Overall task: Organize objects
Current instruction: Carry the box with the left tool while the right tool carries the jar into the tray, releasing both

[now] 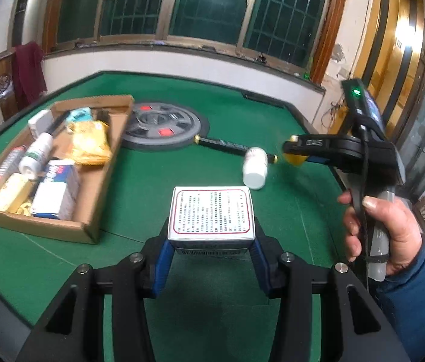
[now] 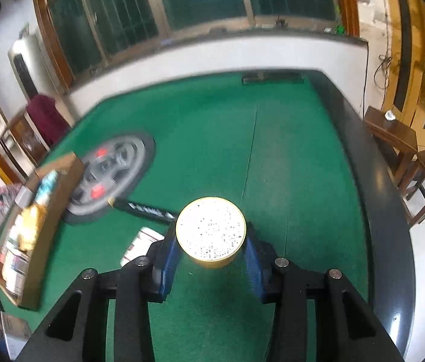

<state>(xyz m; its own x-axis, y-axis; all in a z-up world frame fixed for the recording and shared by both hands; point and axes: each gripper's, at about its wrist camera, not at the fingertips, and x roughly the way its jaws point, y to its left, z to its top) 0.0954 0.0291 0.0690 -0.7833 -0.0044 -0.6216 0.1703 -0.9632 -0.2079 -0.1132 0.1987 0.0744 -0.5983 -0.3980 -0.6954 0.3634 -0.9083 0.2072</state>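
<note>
My left gripper (image 1: 211, 238) is shut on a white box with a red-bordered text label (image 1: 211, 211), held above the green table. My right gripper (image 2: 211, 249) is shut on a round gold tin with a white printed lid (image 2: 211, 230); it also shows in the left wrist view (image 1: 295, 152), at the right. A cardboard tray (image 1: 92, 205) at the left holds several items: a white bottle (image 1: 36, 154), a yellow packet (image 1: 90, 143) and a blue-and-white box (image 1: 57, 193). A white pill bottle (image 1: 254, 167) lies on the table in front of the box.
A grey round disc with red squares (image 1: 162, 126) is set in the table middle. A black stick with gold ends (image 1: 227, 144) lies beside it. The table's dark rim (image 2: 387, 211) runs along the right. Wooden chairs (image 2: 408, 150) stand beyond.
</note>
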